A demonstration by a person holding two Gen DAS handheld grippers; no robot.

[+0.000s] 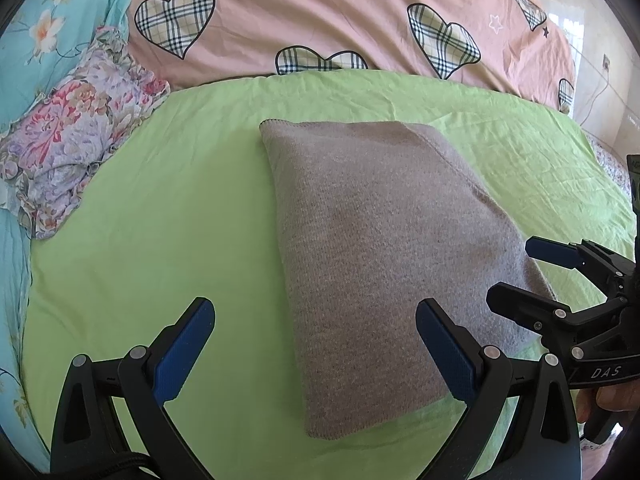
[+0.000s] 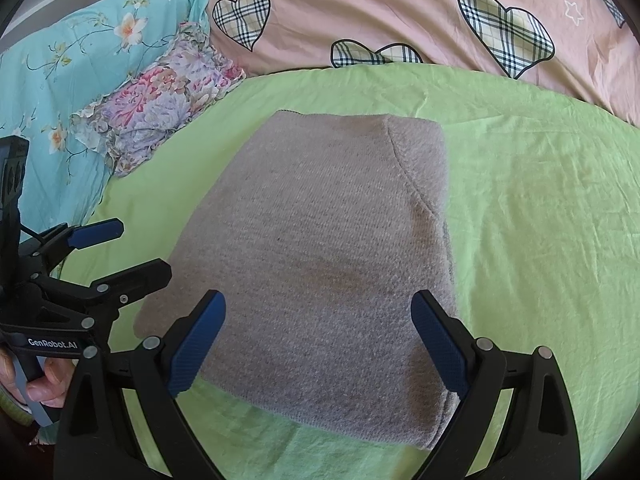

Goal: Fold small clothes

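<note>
A grey knit garment (image 1: 376,248), folded into a rectangle, lies flat on the green sheet (image 1: 160,208); it also shows in the right wrist view (image 2: 320,256). My left gripper (image 1: 316,344) is open and empty, hovering over the garment's near left edge. My right gripper (image 2: 318,336) is open and empty above the garment's near edge. The right gripper shows at the right in the left wrist view (image 1: 516,272), open beside the garment's right edge. The left gripper shows at the left in the right wrist view (image 2: 136,248), open.
A floral ruffled cloth (image 1: 76,136) lies bunched at the left on a turquoise floral cover (image 1: 36,32). A pink quilt with plaid hearts (image 1: 320,12) lies behind the green sheet. The green sheet (image 2: 540,208) extends to the right of the garment.
</note>
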